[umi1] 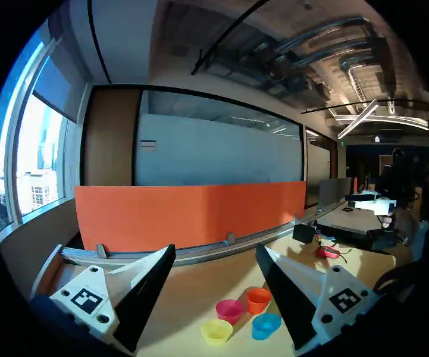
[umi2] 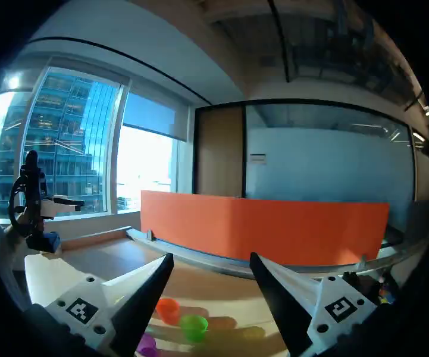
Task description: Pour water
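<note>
Four small cups stand on the wooden table (umi1: 202, 285) below my left gripper (umi1: 214, 250): pink (umi1: 229, 309), orange (umi1: 258, 298), yellow (umi1: 216, 331) and blue (umi1: 266, 325). This gripper is open, held above and short of them, with nothing between its fingers. My right gripper (umi2: 210, 257) is open too, over an orange cup (umi2: 168, 309), a green cup (umi2: 193, 326) and a purple cup (umi2: 147, 344) at the bottom edge. The right gripper view has the other gripper (umi2: 38, 205) far left; the left gripper view has the other one (umi1: 373, 205) far right, in a hand.
An orange divider panel (umi1: 190, 214) and a metal rail (umi1: 214, 250) run along the table's back edge. A black box (umi1: 303, 233), a red item (umi1: 327, 252) and cables lie at the right. Windows (umi2: 65, 149) are on the left.
</note>
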